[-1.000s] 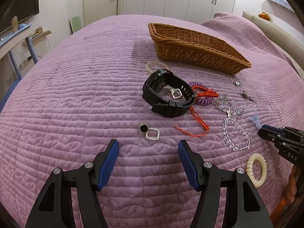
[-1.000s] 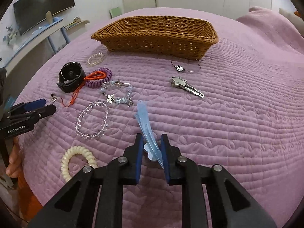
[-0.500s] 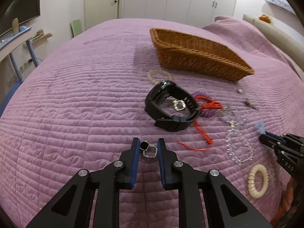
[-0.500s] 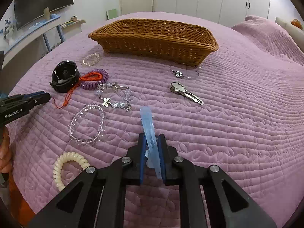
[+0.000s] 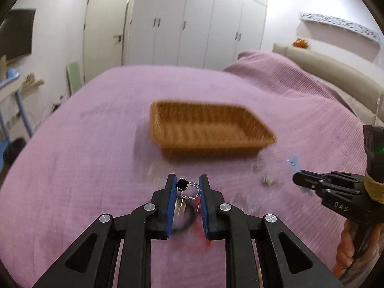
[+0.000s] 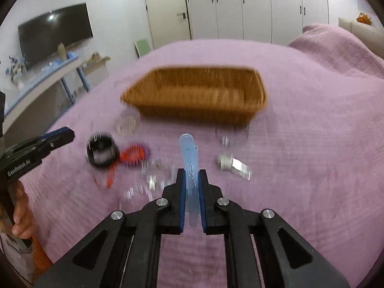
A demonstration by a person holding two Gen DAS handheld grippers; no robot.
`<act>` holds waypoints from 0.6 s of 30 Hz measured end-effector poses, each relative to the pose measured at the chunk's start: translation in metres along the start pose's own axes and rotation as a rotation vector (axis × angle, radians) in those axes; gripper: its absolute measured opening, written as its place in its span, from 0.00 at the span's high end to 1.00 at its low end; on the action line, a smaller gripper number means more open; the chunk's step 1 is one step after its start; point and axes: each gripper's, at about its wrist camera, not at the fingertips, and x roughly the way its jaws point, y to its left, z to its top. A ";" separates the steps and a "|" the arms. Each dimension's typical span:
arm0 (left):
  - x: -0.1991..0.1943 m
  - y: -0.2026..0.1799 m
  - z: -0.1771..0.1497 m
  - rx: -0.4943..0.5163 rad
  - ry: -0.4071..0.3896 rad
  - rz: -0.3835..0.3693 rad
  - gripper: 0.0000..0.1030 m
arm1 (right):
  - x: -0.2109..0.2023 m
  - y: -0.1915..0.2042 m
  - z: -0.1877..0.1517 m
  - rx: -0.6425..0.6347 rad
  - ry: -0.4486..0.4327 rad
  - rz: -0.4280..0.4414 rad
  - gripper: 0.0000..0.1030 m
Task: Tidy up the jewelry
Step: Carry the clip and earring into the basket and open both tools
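Note:
My left gripper (image 5: 187,187) is shut on a small earring (image 5: 188,189) with a black stone and a sparkly square frame, held above the purple bedspread. My right gripper (image 6: 192,180) is shut on a pale blue translucent hair clip (image 6: 189,160) that sticks up between the blue pads. The brown wicker basket (image 5: 208,129) (image 6: 199,96) stands ahead of both, blurred by motion. In the left wrist view the right gripper (image 5: 302,180) shows at the right edge with the clip (image 5: 293,162) poking out. The left gripper (image 6: 64,134) appears at the left of the right wrist view.
Still on the bedspread lie a black watch (image 6: 102,152), an orange and purple coil cord (image 6: 133,154), a bead bracelet (image 6: 127,123), clear crystal pieces (image 6: 153,177), a silver clip (image 6: 232,164) and a thin chain (image 6: 226,140). A hand (image 6: 20,213) holds the left tool.
The left jaws closed on the earring and lifted it off the bedspread. The right gripper tightened on the blue clip and rose too. Both views now tilt up toward the basket and wardrobe.

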 end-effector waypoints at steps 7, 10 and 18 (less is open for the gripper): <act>0.054 -0.016 0.078 0.023 -0.032 -0.079 0.82 | 0.033 -0.018 0.087 0.048 -0.061 -0.001 0.88; 0.101 -0.016 0.099 -0.001 0.038 -0.098 0.82 | 0.068 -0.030 0.113 0.100 -0.021 0.005 0.88; 0.209 0.007 0.109 -0.087 0.224 -0.096 0.82 | 0.167 -0.062 0.138 0.227 0.181 0.019 0.88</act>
